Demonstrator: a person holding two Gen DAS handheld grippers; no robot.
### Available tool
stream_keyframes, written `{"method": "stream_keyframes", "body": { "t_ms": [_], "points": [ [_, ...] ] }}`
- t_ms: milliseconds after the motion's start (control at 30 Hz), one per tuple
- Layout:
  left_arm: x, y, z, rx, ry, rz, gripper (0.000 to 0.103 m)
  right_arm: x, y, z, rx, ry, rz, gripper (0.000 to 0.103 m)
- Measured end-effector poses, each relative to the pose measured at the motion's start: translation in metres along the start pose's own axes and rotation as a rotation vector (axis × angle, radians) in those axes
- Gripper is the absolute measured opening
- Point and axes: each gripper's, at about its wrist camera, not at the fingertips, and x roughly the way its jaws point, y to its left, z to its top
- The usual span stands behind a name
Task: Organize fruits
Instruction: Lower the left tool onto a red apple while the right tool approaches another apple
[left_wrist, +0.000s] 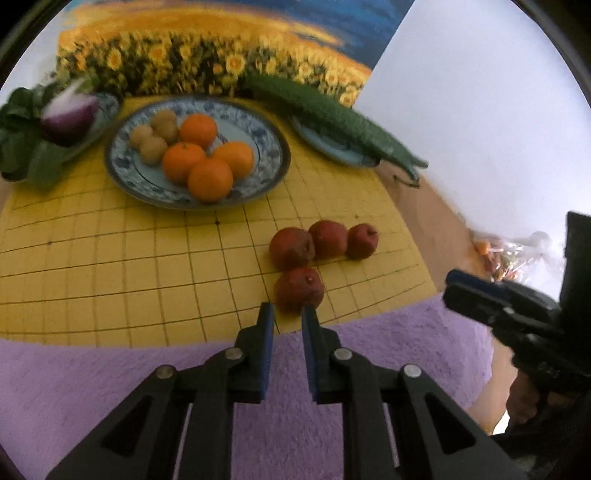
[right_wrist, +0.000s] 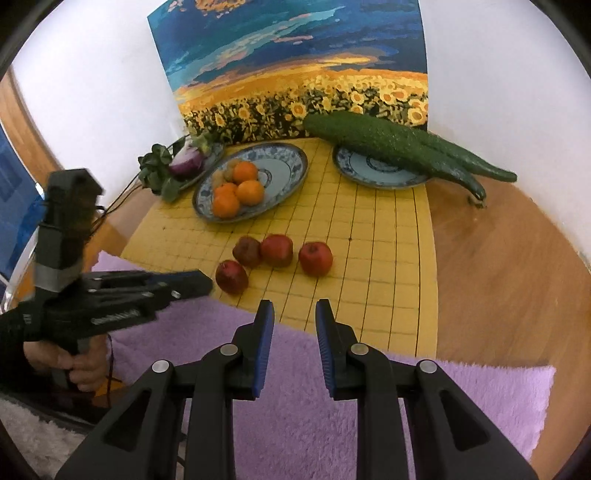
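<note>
Several red apples (left_wrist: 328, 238) (right_wrist: 277, 250) lie loose on the yellow grid mat (left_wrist: 110, 258) (right_wrist: 369, 258). Behind them a blue-patterned plate (left_wrist: 236, 127) (right_wrist: 284, 166) holds several oranges (left_wrist: 210, 180) (right_wrist: 238, 192) and small brown fruits (left_wrist: 159, 136) (right_wrist: 221, 175). My left gripper (left_wrist: 287, 308) (right_wrist: 199, 282) is shut and holds nothing. It hovers over the mat's front edge, just short of the nearest apple (left_wrist: 300, 288) (right_wrist: 231, 277). My right gripper (right_wrist: 294, 303) (left_wrist: 458, 284) is shut too, with nothing in it, above the purple towel (right_wrist: 480, 398) and a little short of the apples.
Long green bumpy gourds (left_wrist: 332, 114) (right_wrist: 399, 147) rest across a small blue plate (right_wrist: 384, 173) at the back right. A halved red onion (left_wrist: 70, 112) (right_wrist: 186, 162) and leafy greens (left_wrist: 22, 140) sit back left. A sunflower painting (right_wrist: 295, 74) leans on the wall. A plastic bag (left_wrist: 517, 254) lies at the right.
</note>
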Motion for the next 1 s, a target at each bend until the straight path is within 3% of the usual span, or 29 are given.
{"method": "stream_keyframes", "body": {
  "t_ms": [67, 200, 600, 933, 1000],
  "points": [
    [0.006, 0.001, 0.003, -0.007, 0.026, -0.036, 0.021, 0.004, 0.000, 0.004, -0.007, 0.007, -0.004, 0.024],
    [0.008, 0.003, 0.011, -0.019, 0.000, -0.090, 0.026, 0.010, 0.000, 0.008, -0.017, 0.000, -0.010, 0.024],
    [0.019, -0.002, 0.022, -0.006, -0.011, -0.115, 0.027, 0.031, 0.001, 0.020, -0.058, 0.020, -0.027, 0.024],
    [0.034, -0.003, 0.024, -0.012, 0.026, -0.183, 0.029, 0.044, 0.005, 0.027, -0.101, 0.015, -0.029, 0.024],
    [0.033, -0.004, 0.024, -0.007, 0.025, -0.211, 0.023, 0.046, 0.004, 0.028, -0.103, 0.018, -0.033, 0.024]
  ]
}}
